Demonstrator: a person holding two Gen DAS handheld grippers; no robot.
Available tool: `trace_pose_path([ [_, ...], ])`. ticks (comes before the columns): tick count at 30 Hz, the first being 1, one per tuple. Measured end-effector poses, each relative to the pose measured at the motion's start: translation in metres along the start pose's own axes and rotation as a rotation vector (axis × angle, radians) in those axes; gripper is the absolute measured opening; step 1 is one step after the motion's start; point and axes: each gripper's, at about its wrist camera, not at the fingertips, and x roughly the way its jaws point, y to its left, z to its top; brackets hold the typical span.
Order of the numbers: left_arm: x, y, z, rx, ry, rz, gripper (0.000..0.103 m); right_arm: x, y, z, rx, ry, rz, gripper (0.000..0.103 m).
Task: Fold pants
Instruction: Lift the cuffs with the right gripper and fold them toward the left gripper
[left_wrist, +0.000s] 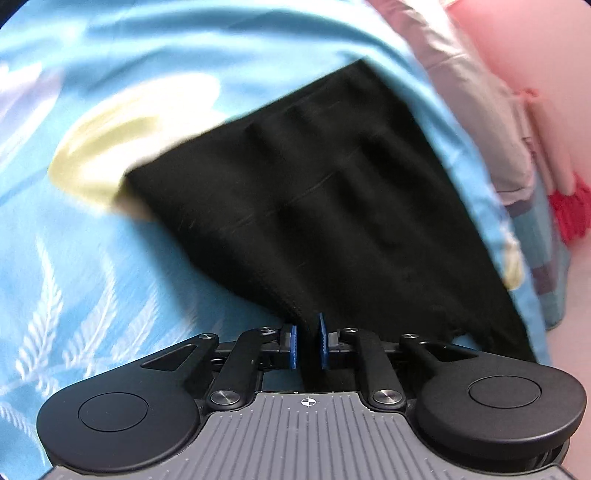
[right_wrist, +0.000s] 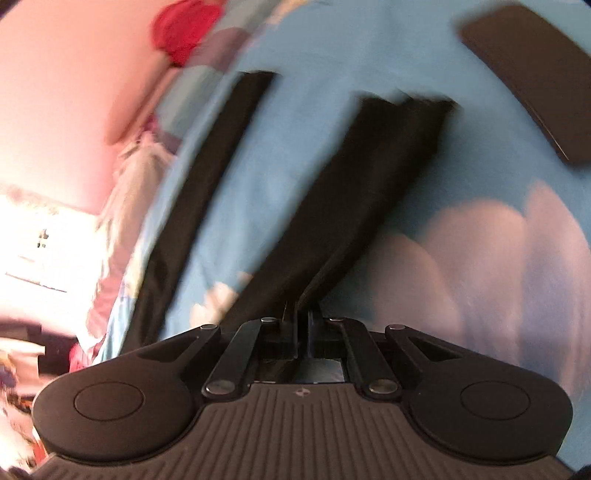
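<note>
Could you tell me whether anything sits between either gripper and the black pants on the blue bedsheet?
Nothing visible does. The left gripper has black pants fabric directly between its blue pads, and the right gripper is shut on the pants too. Around them only the blue bedsheet shows.

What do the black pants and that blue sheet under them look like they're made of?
The black pants look like a matte, soft knit or woven cloth: they drape and show fine ribs, no shine. The blue sheet looks like smooth, satiny fabric, since it catches glossy highlights; the blur leaves the exact fibre open.
</note>
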Motion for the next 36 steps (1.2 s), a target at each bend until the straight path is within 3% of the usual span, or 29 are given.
trace_pose_path([
  [6, -0.008, -0.052, 0.050, 0.099, -0.050, -0.079, 0.078, 0.022, 0.074, 0.055, -0.120, -0.008, 0.047, 0.006],
  [9, 0.013, -0.079, 0.084, 0.140, -0.041, -0.102, 0.077, 0.054, 0.108, 0.088, -0.156, 0.001, 0.028, 0.006],
  [12, 0.053, -0.105, 0.120, 0.196, 0.006, -0.077, 0.080, 0.096, 0.130, 0.120, -0.137, 0.026, -0.005, 0.006],
  [14, 0.085, -0.121, 0.143, 0.210, 0.082, -0.022, 0.082, 0.135, 0.140, 0.139, -0.115, 0.042, -0.039, 0.006],
  [16, 0.103, -0.134, 0.159, 0.234, 0.118, 0.002, 0.079, 0.168, 0.151, 0.151, -0.141, 0.029, -0.070, 0.007],
  [17, 0.107, -0.138, 0.161, 0.257, 0.134, 0.005, 0.089, 0.182, 0.154, 0.153, -0.173, 0.030, -0.084, 0.010],
  [19, 0.112, -0.141, 0.166, 0.254, 0.185, 0.006, 0.095, 0.197, 0.156, 0.157, -0.152, 0.035, -0.068, 0.020],
  [20, 0.109, -0.139, 0.168, 0.245, 0.189, -0.013, 0.096, 0.195, 0.154, 0.159, -0.129, 0.018, -0.023, 0.046],
  [21, 0.100, -0.131, 0.171, 0.236, 0.173, -0.038, 0.097, 0.187, 0.153, 0.160, -0.118, -0.023, 0.040, 0.066],
  [23, 0.078, -0.119, 0.177, 0.198, 0.083, -0.091, 0.103, 0.158, 0.145, 0.159, -0.115, -0.186, 0.119, 0.071],
  [25, 0.056, -0.104, 0.181, 0.131, -0.046, -0.115, 0.103, 0.134, 0.134, 0.158, -0.105, -0.261, 0.074, 0.071],
  [27, 0.038, -0.091, 0.177, 0.093, -0.122, -0.081, 0.103, 0.114, 0.126, 0.152, -0.151, -0.313, -0.020, 0.069],
  [31, 0.029, -0.088, 0.156, 0.183, -0.164, 0.111, 0.103, 0.091, 0.112, 0.129, -0.200, -0.392, -0.227, 0.068],
  [34, 0.030, -0.095, 0.130, 0.257, -0.171, 0.155, 0.103, 0.101, 0.103, 0.118, -0.207, -0.333, -0.355, 0.064],
  [36, 0.035, -0.100, 0.114, 0.292, -0.162, 0.163, 0.103, 0.108, 0.107, 0.112, -0.244, -0.355, -0.375, 0.061],
])
